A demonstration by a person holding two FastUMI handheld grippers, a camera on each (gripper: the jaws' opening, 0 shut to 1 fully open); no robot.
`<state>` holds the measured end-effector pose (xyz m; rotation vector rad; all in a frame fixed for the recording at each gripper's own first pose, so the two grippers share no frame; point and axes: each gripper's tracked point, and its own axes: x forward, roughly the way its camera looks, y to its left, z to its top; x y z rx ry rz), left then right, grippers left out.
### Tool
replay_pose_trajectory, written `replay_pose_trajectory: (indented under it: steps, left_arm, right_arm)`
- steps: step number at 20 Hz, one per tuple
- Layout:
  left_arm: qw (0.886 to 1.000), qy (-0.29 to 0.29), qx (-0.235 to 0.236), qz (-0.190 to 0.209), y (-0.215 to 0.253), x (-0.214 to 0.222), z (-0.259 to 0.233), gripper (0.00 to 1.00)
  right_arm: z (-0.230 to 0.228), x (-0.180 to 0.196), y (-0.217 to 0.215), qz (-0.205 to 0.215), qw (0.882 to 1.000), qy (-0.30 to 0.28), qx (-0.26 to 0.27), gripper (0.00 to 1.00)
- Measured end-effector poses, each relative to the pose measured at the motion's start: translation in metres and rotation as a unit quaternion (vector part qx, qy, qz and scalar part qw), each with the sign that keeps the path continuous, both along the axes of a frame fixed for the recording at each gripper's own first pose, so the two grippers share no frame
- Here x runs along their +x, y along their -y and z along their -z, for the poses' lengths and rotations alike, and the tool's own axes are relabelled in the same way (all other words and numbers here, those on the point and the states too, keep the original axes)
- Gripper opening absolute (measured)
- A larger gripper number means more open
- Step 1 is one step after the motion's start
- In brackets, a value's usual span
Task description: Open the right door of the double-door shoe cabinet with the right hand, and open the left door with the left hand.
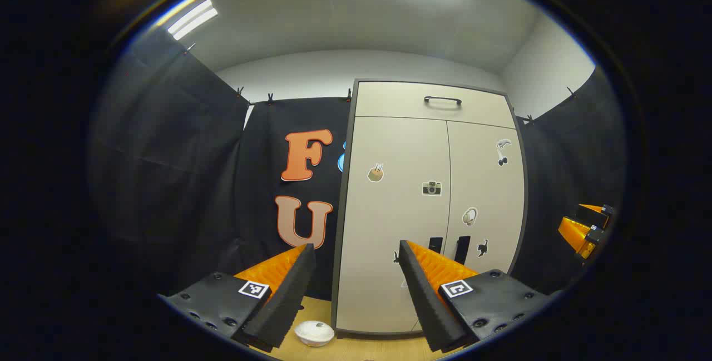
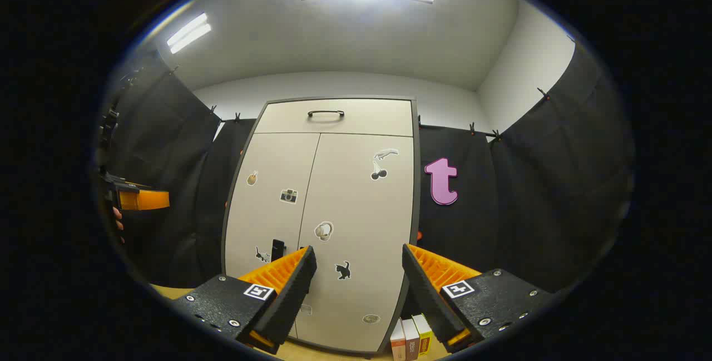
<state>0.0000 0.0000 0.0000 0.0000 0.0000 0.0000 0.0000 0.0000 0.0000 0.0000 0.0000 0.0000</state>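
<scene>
shoe cabinet shut, both grippers held apart from it

the shoe cabinet (image 1: 428,205) is seen standing upright against the booth's black cloth, on a wooden floor (image 1: 317,311). its left door (image 1: 389,222) and right door (image 1: 484,199) are both closed, so nothing of its inside can be told. a drawer front (image 1: 434,104) with a dark handle is set above the doors, and small stickers are spread over both doors. two dark door handles (image 1: 449,247) are placed side by side at the middle seam.

the left gripper (image 1: 356,288) is held wide open before the left door, with nothing between its fingers. the right gripper (image 2: 356,288) is likewise spread wide and empty, pointed at the right door (image 2: 356,233), not touching it.

a white bowl (image 1: 314,333) is seen on the floor just left of the cabinet. small boxes (image 2: 411,340) are stood just beside its right foot.
</scene>
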Motion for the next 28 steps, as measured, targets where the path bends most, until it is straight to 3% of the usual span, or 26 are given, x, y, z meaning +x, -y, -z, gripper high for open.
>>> replay_pose_trajectory:
  steps: [5,17,26,28]
  left_arm:
    - [1.0,-0.005,-0.008,-0.007,-0.004,0.001,0.005,0.95]
    - [1.0,-0.004,-0.011,-0.017,-0.023,-0.013,0.002,0.96]
    - [0.998,-0.011,0.018,-0.051,-0.068,-0.025,0.007,0.96]
    - [0.998,-0.011,0.022,-0.057,-0.079,-0.027,0.009,0.95]
  right_arm:
    - [0.019,-0.001,-0.011,-0.021,0.999,-0.034,0.007,0.94]
    - [0.032,0.008,-0.031,-0.025,0.998,-0.05,-0.007,0.94]
    - [0.072,0.062,-0.059,-0.013,0.993,-0.116,0.011,0.95]
    - [0.084,0.079,-0.071,-0.015,0.991,-0.131,0.012,0.92]
